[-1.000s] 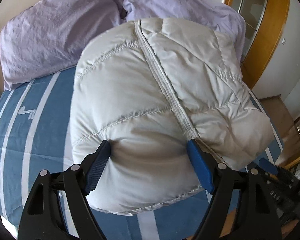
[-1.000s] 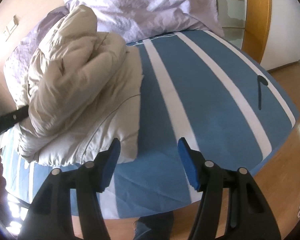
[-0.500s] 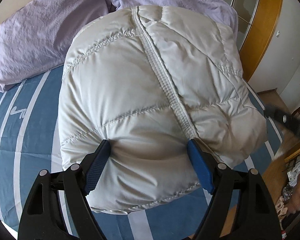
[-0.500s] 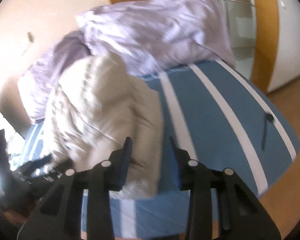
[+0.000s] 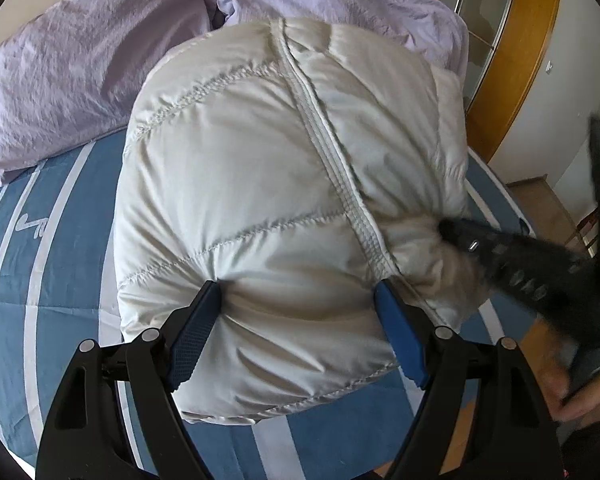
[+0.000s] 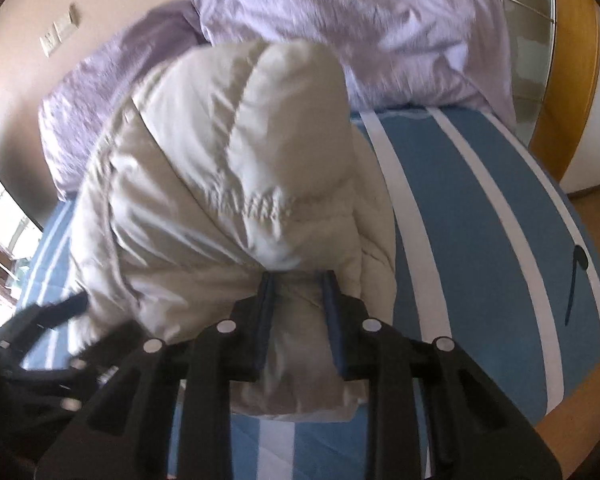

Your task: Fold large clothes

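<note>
A cream quilted puffer jacket lies bunched in a thick folded bundle on the blue striped bed. My left gripper is open wide, with its blue pads pressed against the two sides of the bundle's near end. My right gripper has its jaws narrowed onto a fold of the jacket at its near right edge. The right gripper also shows blurred in the left wrist view, touching the jacket's right side. The left gripper shows at the lower left of the right wrist view.
Two lilac pillows lie at the head of the bed behind the jacket. A wooden-framed wardrobe stands at the right. The wooden floor runs beyond the bed's right edge.
My right gripper has moved left to the jacket and narrowed from wide open onto a fold at its edge. The left gripper has stayed pressed around the bundle.
</note>
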Tool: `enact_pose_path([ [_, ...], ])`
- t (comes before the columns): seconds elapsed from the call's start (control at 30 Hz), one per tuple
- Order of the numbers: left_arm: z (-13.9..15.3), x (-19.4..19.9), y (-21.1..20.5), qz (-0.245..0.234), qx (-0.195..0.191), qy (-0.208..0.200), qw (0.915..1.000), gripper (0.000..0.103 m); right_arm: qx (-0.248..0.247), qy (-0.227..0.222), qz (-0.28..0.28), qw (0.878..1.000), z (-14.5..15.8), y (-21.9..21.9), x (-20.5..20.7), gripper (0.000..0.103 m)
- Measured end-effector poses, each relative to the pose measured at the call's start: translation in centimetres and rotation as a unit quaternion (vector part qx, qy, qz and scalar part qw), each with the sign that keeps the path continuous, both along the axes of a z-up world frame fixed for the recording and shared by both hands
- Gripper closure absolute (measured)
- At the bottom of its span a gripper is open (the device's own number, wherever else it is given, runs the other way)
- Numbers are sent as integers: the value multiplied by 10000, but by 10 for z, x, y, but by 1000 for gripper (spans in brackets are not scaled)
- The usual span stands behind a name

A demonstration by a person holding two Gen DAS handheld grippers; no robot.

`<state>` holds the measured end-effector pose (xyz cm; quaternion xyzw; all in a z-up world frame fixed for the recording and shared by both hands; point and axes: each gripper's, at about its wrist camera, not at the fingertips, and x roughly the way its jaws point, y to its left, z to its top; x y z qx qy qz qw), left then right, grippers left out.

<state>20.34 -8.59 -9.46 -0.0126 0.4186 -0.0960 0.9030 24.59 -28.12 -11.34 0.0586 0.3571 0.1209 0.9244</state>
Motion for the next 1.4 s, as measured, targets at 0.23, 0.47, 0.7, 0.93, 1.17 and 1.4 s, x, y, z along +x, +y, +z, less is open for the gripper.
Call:
enact_pose_path([
  [0.23, 17, 5, 4, -3, -409, -2, 9992, 24, 64, 265, -195, 9994, -29, -7, 7, 80],
  [0.47, 39, 17, 7, -15, -519, -189, 9985, 24, 189, 312, -264, 9990, -40, -10, 6, 80],
  [0.7, 65, 45, 18, 151, -280, -609, 9976, 24, 245, 273, -288, 9989, -44, -10, 5, 79],
  [0.93, 68, 84, 33, 501, 55, -671, 9965, 24, 260, 248, -300, 9989, -45, -13, 4, 79],
  [1.17, 44, 102, 40, 637, 264, -502, 9964, 23, 305, 256, -327, 9987, -44, -15, 4, 79],
  [1.4, 16, 111, 31, 803, 674, -585, 9928, 22, 263, 231, -357, 9988, -36, -13, 2, 74],
])
